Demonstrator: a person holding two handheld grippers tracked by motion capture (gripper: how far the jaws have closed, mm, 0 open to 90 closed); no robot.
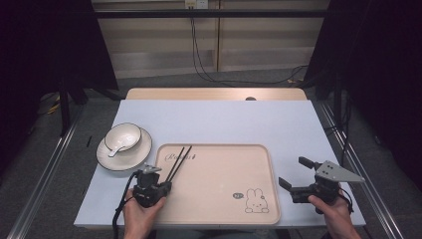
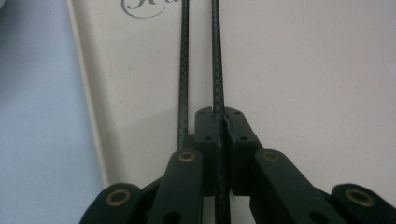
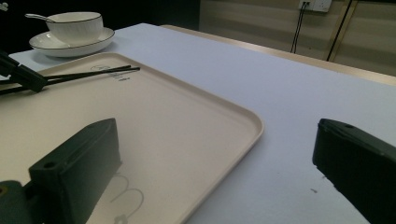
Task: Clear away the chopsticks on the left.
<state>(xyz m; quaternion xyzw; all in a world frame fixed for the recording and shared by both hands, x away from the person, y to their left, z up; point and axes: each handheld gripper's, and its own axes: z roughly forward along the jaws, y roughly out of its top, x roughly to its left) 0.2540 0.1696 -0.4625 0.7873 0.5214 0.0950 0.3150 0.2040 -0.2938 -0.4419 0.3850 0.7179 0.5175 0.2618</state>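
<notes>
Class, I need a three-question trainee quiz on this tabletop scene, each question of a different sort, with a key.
1. True or false: the left tongs are shut on one chopstick.
2. Where does the spoon rest? A) on the tray B) in the bowl C) on the bare table
3. Fill in: the right tongs stand ____, holding nothing.

Key
1. True; the second chopstick lies beside the closed jaws on the tray.
2. B; the bowl sits on a plate.
3. open
</notes>
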